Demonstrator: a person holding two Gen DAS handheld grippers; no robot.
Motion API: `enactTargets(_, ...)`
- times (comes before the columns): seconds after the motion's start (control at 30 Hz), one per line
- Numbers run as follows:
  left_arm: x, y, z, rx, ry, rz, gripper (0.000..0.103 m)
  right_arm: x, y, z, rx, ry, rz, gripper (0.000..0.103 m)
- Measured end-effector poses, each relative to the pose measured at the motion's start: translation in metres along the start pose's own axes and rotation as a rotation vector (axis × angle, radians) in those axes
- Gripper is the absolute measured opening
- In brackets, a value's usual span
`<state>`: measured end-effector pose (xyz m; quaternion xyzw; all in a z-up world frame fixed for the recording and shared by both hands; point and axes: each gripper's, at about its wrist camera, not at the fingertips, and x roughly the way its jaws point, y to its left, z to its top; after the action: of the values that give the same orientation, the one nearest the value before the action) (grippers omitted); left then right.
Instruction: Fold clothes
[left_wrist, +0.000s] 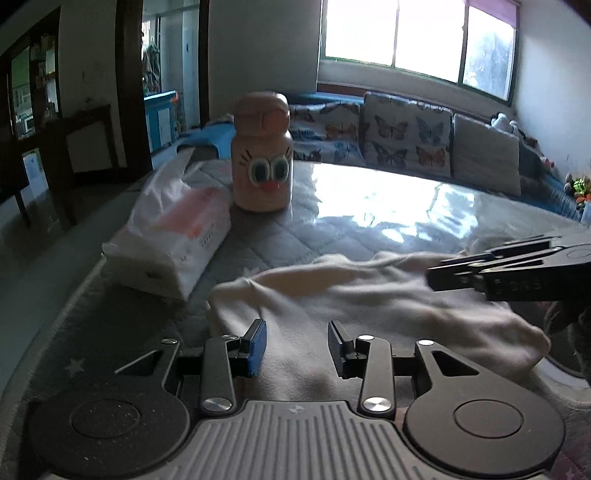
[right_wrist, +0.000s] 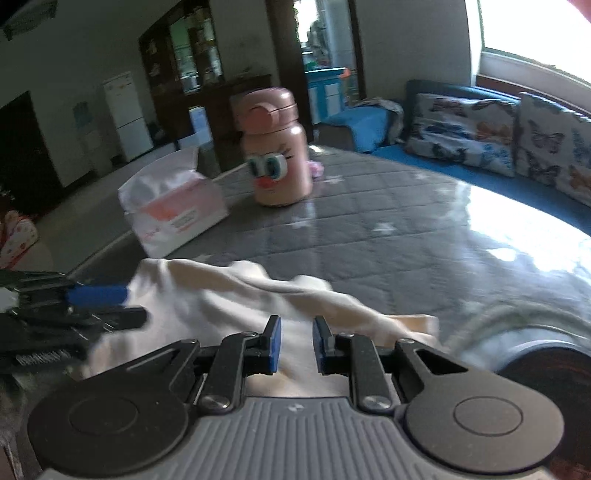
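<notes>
Hand-held gripper agape over cream garment, tissues in pack beyond.

You have almost nothing legible here. The tissue pack carries printed lines on its side, but they blur past reading in both views. Embossed lettering runs along the body of the left hand-held gripper in the right wrist view, too smeared to make out.

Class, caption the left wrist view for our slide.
Open left gripper over a white garment beside a tissue pack and pink bottle.
</notes>
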<state>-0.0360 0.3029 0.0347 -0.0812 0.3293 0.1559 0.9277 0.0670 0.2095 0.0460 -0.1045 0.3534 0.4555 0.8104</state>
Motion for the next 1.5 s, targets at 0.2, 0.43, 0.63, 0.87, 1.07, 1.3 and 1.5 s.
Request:
enactTargets(0.2, 0.018, -0.007, -0.003, 0.024, 0.039, -0.016, 0.042, 0.030, 0.021, 0.005, -0.071, 0.007, 0.009, 0.019)
enactTargets(0.43, 0.021, -0.008, -0.005, 0.033, 0.047, -0.024, 0.053, 0.047, 0.012, 0.018, -0.018, -0.004, -0.026, 0.020)
enactTargets(0.63, 0.011, -0.014, -0.007, 0.045, 0.031, -0.012, 0.081, 0.023, 0.019, 0.013, -0.096, -0.011, -0.023, 0.044)
enactTargets(0.87, -0.011, -0.019, -0.015, 0.043, 0.001, 0.026, 0.103, -0.009, 0.026, -0.006, -0.127, -0.001, -0.014, 0.058)
enactTargets(1.07, -0.028, -0.023, -0.025, 0.035, -0.004, 0.046, 0.103, -0.034, 0.032, -0.034, -0.145, -0.007, -0.017, 0.075)
enactTargets(1.3, -0.050, -0.025, -0.038, -0.010, -0.014, 0.054, 0.103, -0.061, 0.039, -0.065, -0.155, -0.029, -0.022, 0.086)
enactTargets(1.5, -0.059, -0.031, -0.049, -0.050, -0.014, 0.054, 0.103, -0.081, 0.047, -0.086, -0.175, -0.060, -0.044, 0.098)
